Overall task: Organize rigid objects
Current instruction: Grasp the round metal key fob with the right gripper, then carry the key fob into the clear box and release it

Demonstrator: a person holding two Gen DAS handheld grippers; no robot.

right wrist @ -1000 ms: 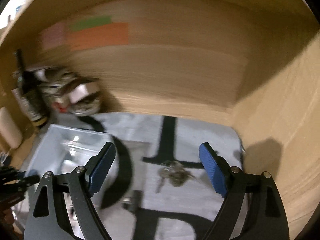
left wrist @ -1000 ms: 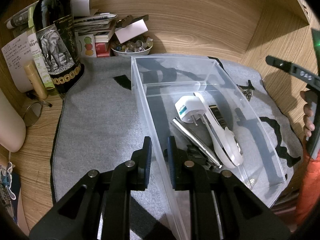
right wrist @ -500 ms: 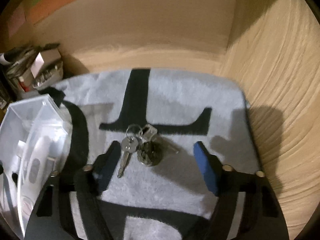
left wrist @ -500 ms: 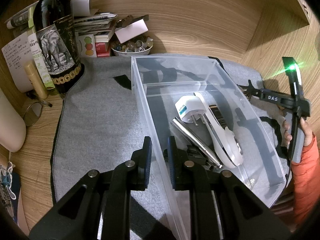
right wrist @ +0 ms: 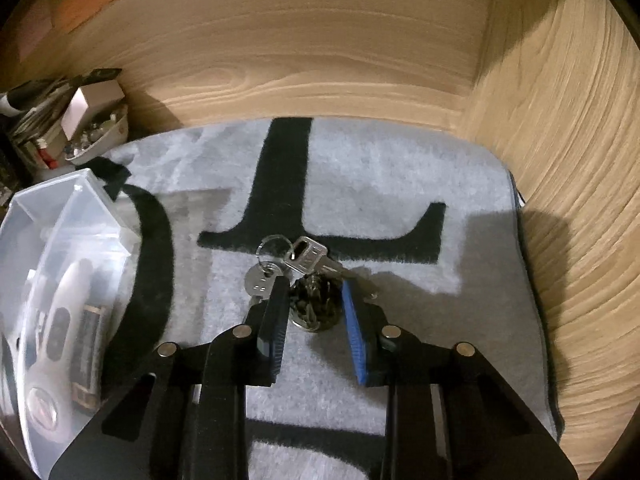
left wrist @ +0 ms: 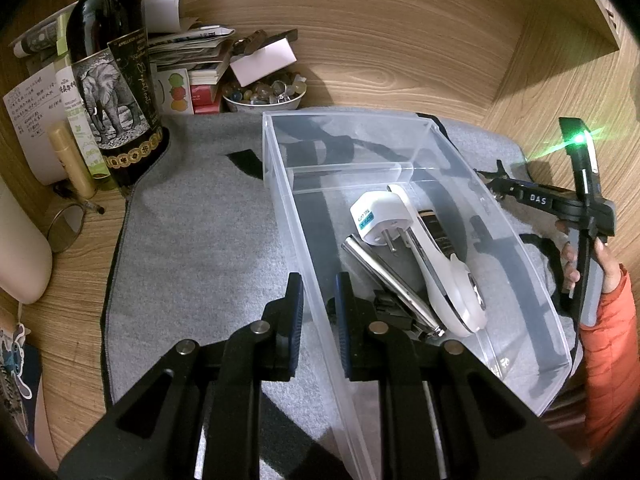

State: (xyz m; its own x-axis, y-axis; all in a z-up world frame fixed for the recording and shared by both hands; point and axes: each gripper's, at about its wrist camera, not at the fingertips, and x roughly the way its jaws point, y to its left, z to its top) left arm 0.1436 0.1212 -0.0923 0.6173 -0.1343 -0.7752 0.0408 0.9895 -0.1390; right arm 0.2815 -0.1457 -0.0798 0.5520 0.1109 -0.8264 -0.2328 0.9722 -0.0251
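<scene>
The bunch of keys (right wrist: 298, 266) is lying on the grey mat (right wrist: 400, 184) to the right of the clear plastic bin (left wrist: 420, 148), its dark round fob (right wrist: 314, 306) sitting between the jaws of the right gripper (right wrist: 314, 300). Those jaws are closing around the fob; a second ago they were standing wide and high above the mat, and half a second ago they were straddling the keys with clear space on both sides. One silver key (right wrist: 306, 258) and the ring (right wrist: 274, 246) are sticking out beyond the fingertips.

In the left wrist view the right gripper (left wrist: 560, 204) is showing the letters "DAS" and a green light, with a hand (left wrist: 592, 256) in an orange sleeve (left wrist: 612, 360) gripping it; a second ago it was hanging higher at the frame's edge.

The left gripper (left wrist: 318, 300) is staying clamped narrow on the near wall of the bin, unchanged. Inside the bin are lying a white plug adapter (left wrist: 380, 220) with a green-and-white label too small to read, a white handheld device (left wrist: 444, 272) and a metal rod (left wrist: 388, 280).

On the table at the far left is standing a dark wine bottle (left wrist: 112, 92) with an elephant label reading "APPELLATION".
</scene>
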